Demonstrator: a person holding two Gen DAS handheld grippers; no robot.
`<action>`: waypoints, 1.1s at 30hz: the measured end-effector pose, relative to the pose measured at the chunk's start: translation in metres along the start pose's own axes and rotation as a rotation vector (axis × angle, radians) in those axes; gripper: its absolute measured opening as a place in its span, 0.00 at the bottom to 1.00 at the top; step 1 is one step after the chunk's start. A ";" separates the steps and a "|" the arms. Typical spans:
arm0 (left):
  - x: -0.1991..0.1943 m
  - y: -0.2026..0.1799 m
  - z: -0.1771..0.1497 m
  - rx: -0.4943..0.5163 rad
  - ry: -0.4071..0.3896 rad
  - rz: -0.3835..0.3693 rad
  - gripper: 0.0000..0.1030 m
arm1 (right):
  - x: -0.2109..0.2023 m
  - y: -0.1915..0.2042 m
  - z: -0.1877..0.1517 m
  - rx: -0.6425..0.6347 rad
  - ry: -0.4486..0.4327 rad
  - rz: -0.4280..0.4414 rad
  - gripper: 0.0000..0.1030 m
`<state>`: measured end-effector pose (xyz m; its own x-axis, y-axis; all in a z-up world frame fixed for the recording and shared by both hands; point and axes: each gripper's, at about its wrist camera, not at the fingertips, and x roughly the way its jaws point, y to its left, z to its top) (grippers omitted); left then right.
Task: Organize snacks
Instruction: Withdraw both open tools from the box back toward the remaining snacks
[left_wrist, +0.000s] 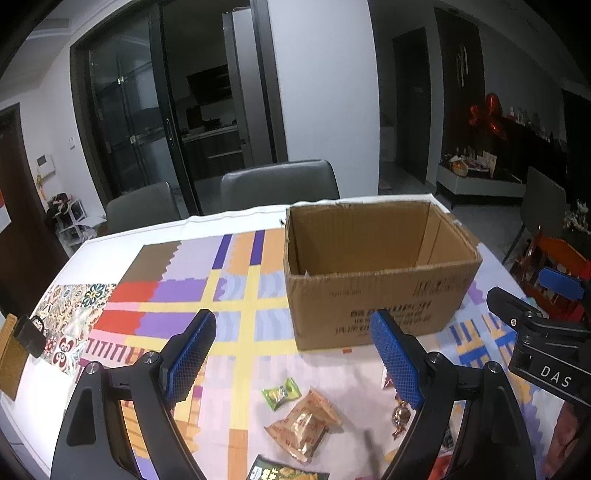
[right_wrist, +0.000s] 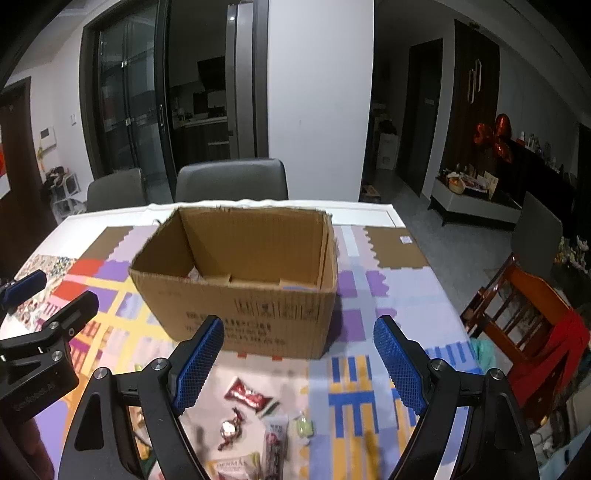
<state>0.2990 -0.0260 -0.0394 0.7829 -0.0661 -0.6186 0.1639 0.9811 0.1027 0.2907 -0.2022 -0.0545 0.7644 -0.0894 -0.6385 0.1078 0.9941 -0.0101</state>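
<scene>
An open cardboard box (left_wrist: 369, 295) stands on the patterned tablecloth; it also shows in the right wrist view (right_wrist: 243, 295). My left gripper (left_wrist: 291, 328) is open and empty, above a green candy (left_wrist: 280, 393), two tan snack packets (left_wrist: 306, 424) and a dark packet (left_wrist: 284, 472). My right gripper (right_wrist: 299, 332) is open and empty, above a red candy (right_wrist: 247, 397), a foil-wrapped sweet (right_wrist: 229, 428), a stick packet (right_wrist: 275, 443) and a pale green candy (right_wrist: 304, 428). The right gripper's body (left_wrist: 543, 332) shows at the right of the left wrist view.
Two grey chairs (right_wrist: 232, 181) stand behind the table. A wooden chair (right_wrist: 524, 314) with red cloth is at the right. A woven mat and dark clip (left_wrist: 22, 339) lie at the table's left edge (left_wrist: 48, 288).
</scene>
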 end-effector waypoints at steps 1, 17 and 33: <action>0.001 0.000 -0.003 0.006 0.006 0.000 0.83 | 0.001 0.001 -0.003 0.000 0.005 -0.001 0.82; 0.013 -0.004 -0.045 0.046 0.066 -0.035 0.83 | 0.010 0.007 -0.046 -0.002 0.077 -0.020 0.82; 0.041 -0.005 -0.091 0.058 0.159 -0.079 0.83 | 0.031 0.011 -0.089 0.009 0.165 -0.055 0.82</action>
<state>0.2760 -0.0170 -0.1358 0.6619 -0.1082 -0.7417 0.2592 0.9615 0.0911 0.2590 -0.1884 -0.1423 0.6422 -0.1313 -0.7552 0.1525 0.9874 -0.0420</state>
